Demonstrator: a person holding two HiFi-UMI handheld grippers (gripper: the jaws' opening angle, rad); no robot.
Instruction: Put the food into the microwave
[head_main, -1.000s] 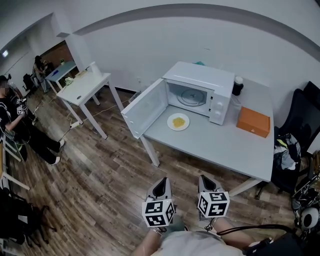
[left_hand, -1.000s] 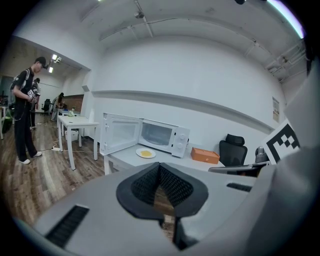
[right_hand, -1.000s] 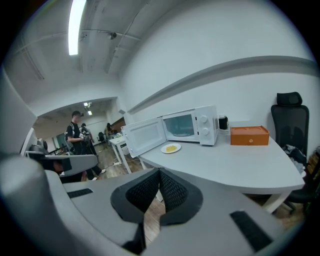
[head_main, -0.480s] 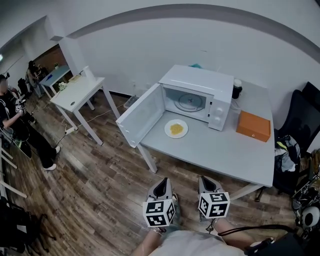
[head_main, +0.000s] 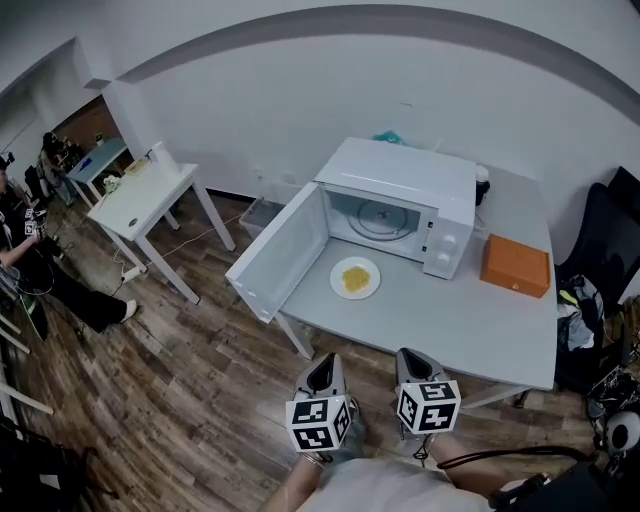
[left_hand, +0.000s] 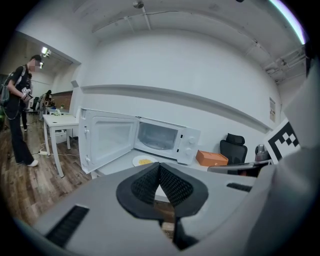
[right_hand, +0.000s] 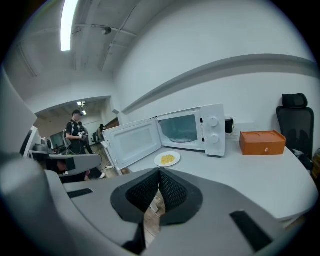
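A white plate of yellow food (head_main: 355, 278) (left_hand: 144, 161) (right_hand: 167, 159) lies on the grey table (head_main: 470, 320) just in front of the white microwave (head_main: 405, 200) (left_hand: 162, 140) (right_hand: 187, 129). The microwave door (head_main: 280, 250) stands swung wide to the left, and the glass turntable inside is bare. Both grippers hang well short of the table, close to my body: left gripper (head_main: 321, 373) (left_hand: 160, 170) and right gripper (head_main: 412, 366) (right_hand: 160, 174). Each has its jaws shut with nothing between them.
An orange box (head_main: 516, 266) (right_hand: 262, 142) rests on the table right of the microwave, a dark cup (head_main: 483, 185) behind it. A black office chair (head_main: 610, 240) stands at the right. A white side table (head_main: 140, 195) and a standing person (head_main: 40, 260) are at the left on the wooden floor.
The head view has shifted toward the table, so the microwave and plate sit slightly lower and nearer. Both grippers keep their place and stay shut.
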